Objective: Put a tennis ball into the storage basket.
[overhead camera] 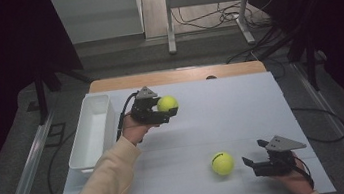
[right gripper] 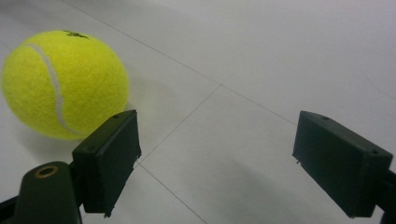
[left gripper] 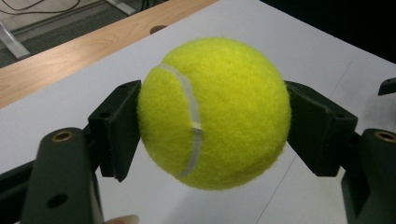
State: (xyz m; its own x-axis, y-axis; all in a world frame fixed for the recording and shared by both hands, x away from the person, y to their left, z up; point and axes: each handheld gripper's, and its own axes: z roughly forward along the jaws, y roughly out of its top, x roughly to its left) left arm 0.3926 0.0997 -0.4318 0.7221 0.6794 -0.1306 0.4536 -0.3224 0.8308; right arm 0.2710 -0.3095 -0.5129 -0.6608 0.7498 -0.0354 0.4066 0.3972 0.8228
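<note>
Gripping 1 tennis ball (left gripper: 212,112), left hand-held gripper (left gripper: 212,116); right hand-held gripper (right gripper: 215,163) empty.

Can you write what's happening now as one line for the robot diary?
left gripper: shut on held ball | right gripper: open | second ball: on table

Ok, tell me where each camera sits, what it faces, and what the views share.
High view: above the person's side, facing forward and down on the table; forearms and both tongs show.
Left gripper view: rides the left tongs, its jaws clamping the held tennis ball.
Right gripper view: rides the right tongs, jaws open, beside the loose tennis ball, shared with the high view.
</note>
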